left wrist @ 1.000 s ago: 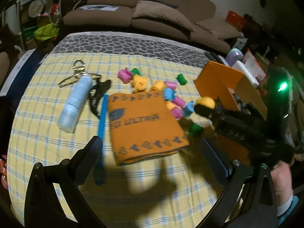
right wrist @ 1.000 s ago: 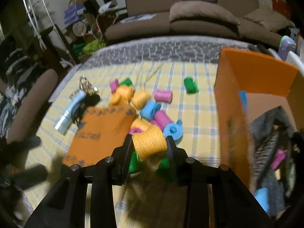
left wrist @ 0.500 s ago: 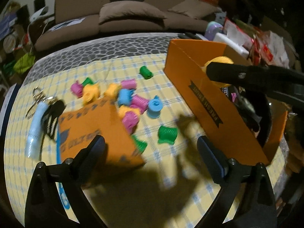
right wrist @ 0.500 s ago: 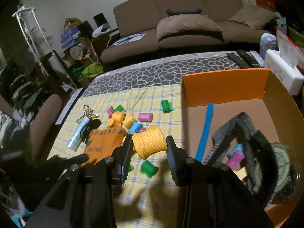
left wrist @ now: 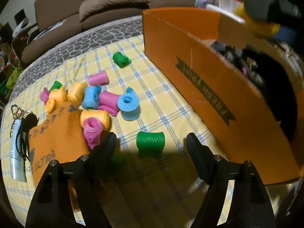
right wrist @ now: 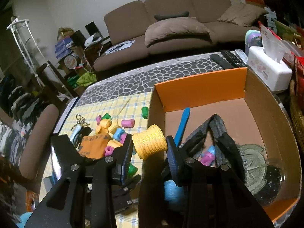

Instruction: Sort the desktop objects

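A green spool (left wrist: 150,142) lies on the yellow checked cloth, between the fingertips of my left gripper (left wrist: 151,141). The jaws are closing and a gap still shows on each side of the spool. My right gripper (right wrist: 150,148) is shut on a yellow spool (right wrist: 150,143) and holds it in the air over the left wall of the orange cardboard box (right wrist: 201,93). In the left wrist view that box (left wrist: 209,87) stands just right of the green spool, and the right gripper shows blurred above it.
Several pink, blue and yellow spools (left wrist: 98,98) sit in a pile, with one green spool (left wrist: 121,59) apart. An orange pouch (left wrist: 55,133), a pale tube (left wrist: 16,157) and keys lie at the left. The box holds a blue strip (right wrist: 182,125) and a grey strap (right wrist: 218,129). A tissue box (right wrist: 267,70) stands behind.
My left gripper swung right and down from the orange pouch to the green spool, and its jaws narrowed. My right gripper carried the yellow spool up and right, from the pile to over the box.
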